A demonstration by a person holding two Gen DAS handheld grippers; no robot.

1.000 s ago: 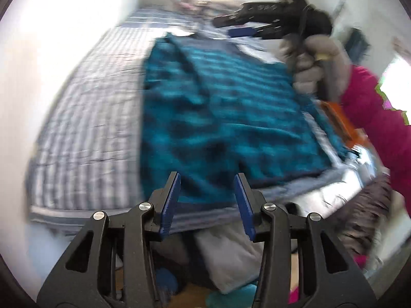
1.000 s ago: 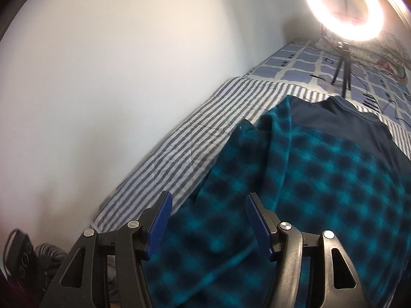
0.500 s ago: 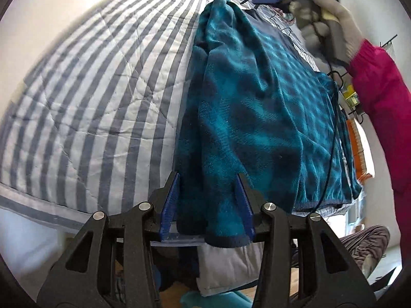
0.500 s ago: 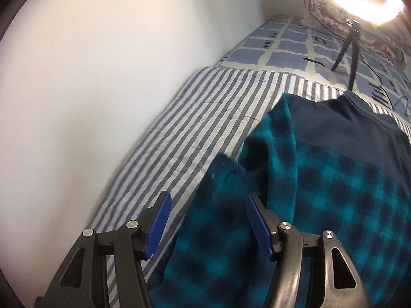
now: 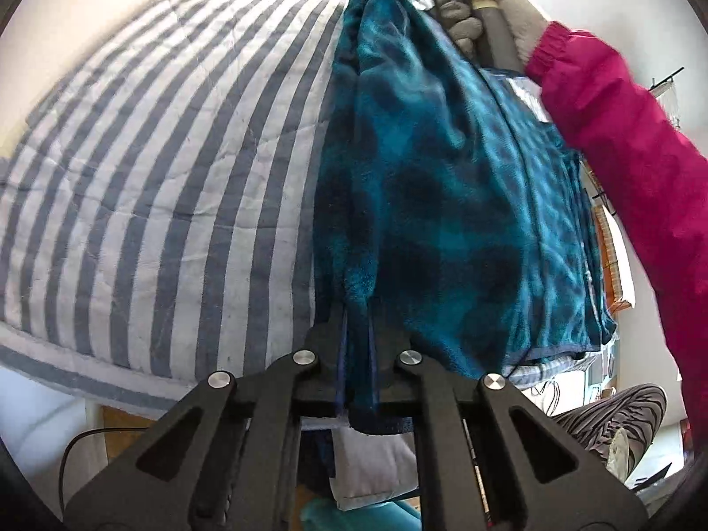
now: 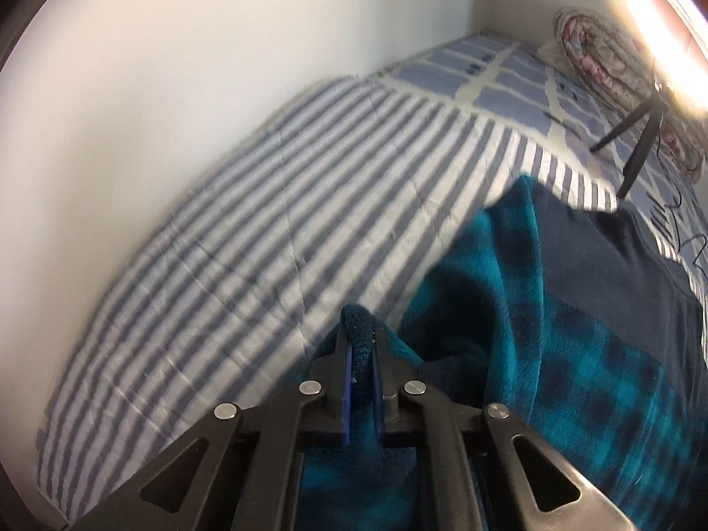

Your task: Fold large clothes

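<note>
Both the left gripper (image 5: 357, 349) and right gripper (image 6: 359, 369), angled down, pinch the fleece (image 5: 442, 186)

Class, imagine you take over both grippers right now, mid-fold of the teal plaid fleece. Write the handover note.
Left gripper: jaws just closed, shut on the hem of the teal plaid fleece.
Right gripper: jaws just closed, shut on a fold of the fleece's far edge.
The fleece lies on the striped quilt, one side already gathered inward.
Done: both grips taken.
Left: probably carry the pinched edge across, then finish folding.
</note>
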